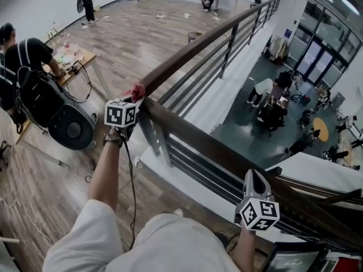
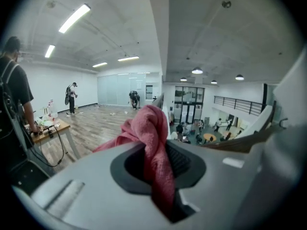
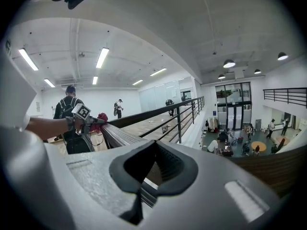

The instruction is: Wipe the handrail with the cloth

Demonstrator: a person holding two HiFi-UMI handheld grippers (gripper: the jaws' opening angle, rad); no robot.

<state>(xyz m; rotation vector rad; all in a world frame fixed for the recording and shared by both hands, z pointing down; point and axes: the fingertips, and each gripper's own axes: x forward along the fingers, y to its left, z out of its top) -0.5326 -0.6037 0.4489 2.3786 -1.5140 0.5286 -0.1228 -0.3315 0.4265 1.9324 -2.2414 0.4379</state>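
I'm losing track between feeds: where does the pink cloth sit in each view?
Head view: the cloth is left of centre, bunched on the handrail where it bends, held by the left claw.
Left gripper view: dead centre, clamped between the jaws.
Right gripper view: a small pink patch at far left, at the far end of the near rail.
Shared landmark: the brown handrail.
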